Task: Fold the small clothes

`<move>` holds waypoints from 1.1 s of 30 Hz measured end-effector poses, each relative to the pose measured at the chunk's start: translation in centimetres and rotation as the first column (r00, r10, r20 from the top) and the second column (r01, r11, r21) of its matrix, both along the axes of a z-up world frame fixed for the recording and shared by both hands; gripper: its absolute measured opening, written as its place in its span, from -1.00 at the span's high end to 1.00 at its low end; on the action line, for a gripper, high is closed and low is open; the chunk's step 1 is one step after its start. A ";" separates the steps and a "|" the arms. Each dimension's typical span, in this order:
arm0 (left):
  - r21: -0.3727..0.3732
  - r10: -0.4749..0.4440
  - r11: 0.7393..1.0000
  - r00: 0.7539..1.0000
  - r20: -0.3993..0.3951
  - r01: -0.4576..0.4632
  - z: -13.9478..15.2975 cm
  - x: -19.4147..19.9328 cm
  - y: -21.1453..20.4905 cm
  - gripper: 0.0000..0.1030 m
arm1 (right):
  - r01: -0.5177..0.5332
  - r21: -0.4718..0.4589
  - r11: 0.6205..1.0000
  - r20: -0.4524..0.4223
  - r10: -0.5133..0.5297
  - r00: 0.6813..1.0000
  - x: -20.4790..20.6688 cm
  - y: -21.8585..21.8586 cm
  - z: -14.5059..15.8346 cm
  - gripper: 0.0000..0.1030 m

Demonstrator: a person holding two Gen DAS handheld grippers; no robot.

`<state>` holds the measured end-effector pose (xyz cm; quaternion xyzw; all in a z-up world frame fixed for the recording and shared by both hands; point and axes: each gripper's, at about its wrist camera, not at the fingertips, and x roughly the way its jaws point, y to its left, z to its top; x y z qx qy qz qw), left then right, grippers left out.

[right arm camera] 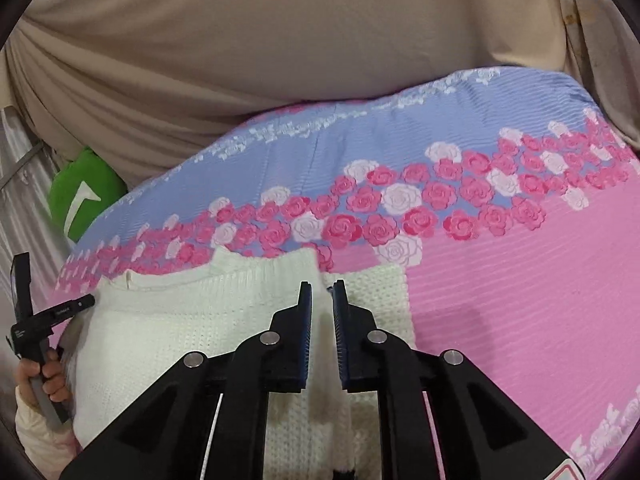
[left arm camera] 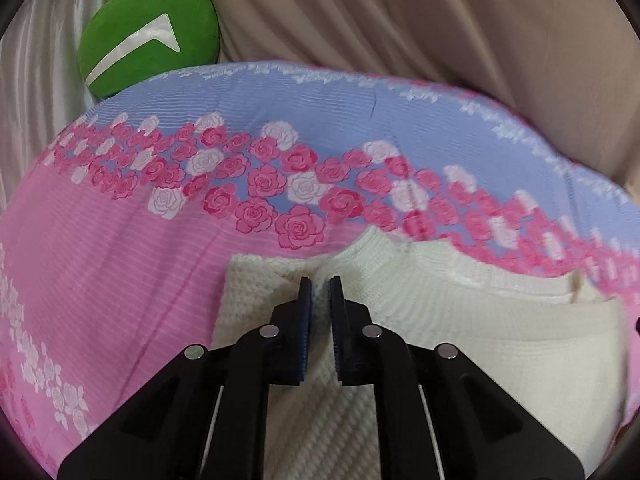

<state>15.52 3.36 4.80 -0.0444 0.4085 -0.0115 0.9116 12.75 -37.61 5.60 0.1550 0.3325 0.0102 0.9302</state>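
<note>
A small cream knit sweater lies on the pink and blue rose-print bedspread; it also shows in the right wrist view. My left gripper is shut on a fold of the sweater near its left shoulder. My right gripper is shut on a fold of the sweater near its right shoulder, beside the ribbed collar. The left gripper's handle, held in a hand, shows at the left edge of the right wrist view.
A green round cushion lies at the bed's far left corner, also seen in the right wrist view. Beige draped cloth rises behind the bed. The bedspread stretches out to the right.
</note>
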 end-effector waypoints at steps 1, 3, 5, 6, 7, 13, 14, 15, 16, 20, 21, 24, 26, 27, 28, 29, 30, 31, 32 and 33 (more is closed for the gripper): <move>-0.002 -0.006 1.000 1.000 0.020 0.006 0.9 -0.9 0.1 0.80 | -0.021 -0.009 1.000 0.032 0.022 0.999 -1.0 1.0 1.1 0.68; 0.002 -0.027 1.000 0.998 0.061 0.027 2.6 -3.3 -0.2 0.69 | -0.125 0.006 0.992 0.050 0.125 0.991 -1.8 3.6 2.1 0.68; -0.004 -0.088 0.996 0.993 0.077 0.089 3.7 -5.5 -1.5 0.64 | -0.274 0.027 0.961 0.045 0.273 0.961 -2.1 7.7 2.2 0.68; -0.005 -0.127 0.992 0.989 0.074 0.128 3.6 -6.4 -2.4 0.64 | -0.352 0.039 0.935 0.026 0.352 0.936 -2.2 10.0 1.7 0.68; -0.002 -0.173 0.985 0.983 0.064 0.173 3.3 -7.2 -3.5 0.63 | -0.439 0.056 0.897 0.000 0.439 0.898 -2.2 12.8 1.0 0.68; 0.033 -0.275 0.960 0.958 -0.084 0.278 -2.4 -9.2 -8.0 0.54 | -0.625 -0.014 0.781 -0.123 0.619 0.776 -3.6 20.9 -3.4 0.81; 0.040 -0.268 0.962 0.961 -0.066 0.271 -2.4 -9.6 -7.4 0.54 | -0.606 -0.021 0.795 -0.134 0.599 0.790 -3.9 19.9 -3.6 0.96; 0.050 -0.255 0.965 0.965 -0.062 0.258 -2.3 -9.9 -6.6 0.54 | -0.574 -0.011 0.819 -0.139 0.567 0.812 -4.1 18.2 -3.5 0.96; 0.061 -0.231 0.970 0.971 -0.060 0.234 -2.1 -10.2 -5.8 0.54 | -0.529 -0.008 0.849 -0.146 0.522 0.840 -4.3 16.2 -3.4 0.96; 0.098 -0.084 0.991 0.989 -0.118 0.096 -3.1 -10.8 0.1 0.51 | -0.217 -0.020 0.976 -0.209 0.208 0.955 -7.3 4.7 -3.8 1.00; 0.048 -0.093 0.994 0.988 -0.126 0.099 -3.4 -11.1 1.4 0.51 | -0.172 0.010 0.985 -0.211 0.170 0.963 -8.2 2.6 -4.0 1.00; 0.002 -0.095 0.995 0.988 -0.125 0.096 -3.0 -11.9 2.2 0.51 | -0.067 0.091 0.994 -0.205 0.084 0.975 -10.5 -1.0 -3.6 1.00; 0.005 -0.090 0.996 0.989 -0.115 0.091 -2.3 -11.9 1.3 0.54 | -0.058 0.048 0.997 -0.172 0.065 0.983 -10.4 0.0 -2.3 1.00; -0.008 -0.117 0.993 0.989 -0.095 0.116 -1.7 -11.9 0.5 0.54 | -0.071 0.048 0.996 -0.143 0.078 0.987 -10.1 0.8 -1.6 0.98; -0.017 -0.139 0.990 0.987 -0.079 0.138 -1.4 -11.8 -0.2 0.53 | -0.095 0.058 0.994 -0.112 0.101 0.989 -9.6 1.4 -1.1 0.84; -0.014 -0.158 0.987 0.986 -0.062 0.157 -1.0 -11.7 -1.1 0.50 | -0.125 0.060 0.990 -0.087 0.130 0.988 -8.8 2.2 -0.6 0.82; -0.004 -0.173 0.985 0.984 -0.052 0.173 -0.8 -11.5 -2.1 0.47 | -0.148 0.049 0.988 -0.079 0.152 0.985 -7.9 3.1 -0.4 0.82; 0.000 -0.186 0.983 0.982 -0.047 0.186 -0.9 -11.2 -2.7 0.40 | -0.163 0.028 0.986 -0.088 0.164 0.982 -7.0 3.6 -0.8 0.83; 0.010 -0.187 0.982 0.981 -0.053 0.188 -1.3 -10.8 -3.2 0.30 | -0.158 -0.002 0.987 -0.118 0.157 0.981 -6.3 4.0 -1.7 0.83; 0.016 -0.181 0.983 0.981 -0.069 0.183 -1.9 -10.5 -3.5 0.29 | -0.139 -0.033 0.990 -0.160 0.132 0.978 -5.5 4.0 -2.9 0.83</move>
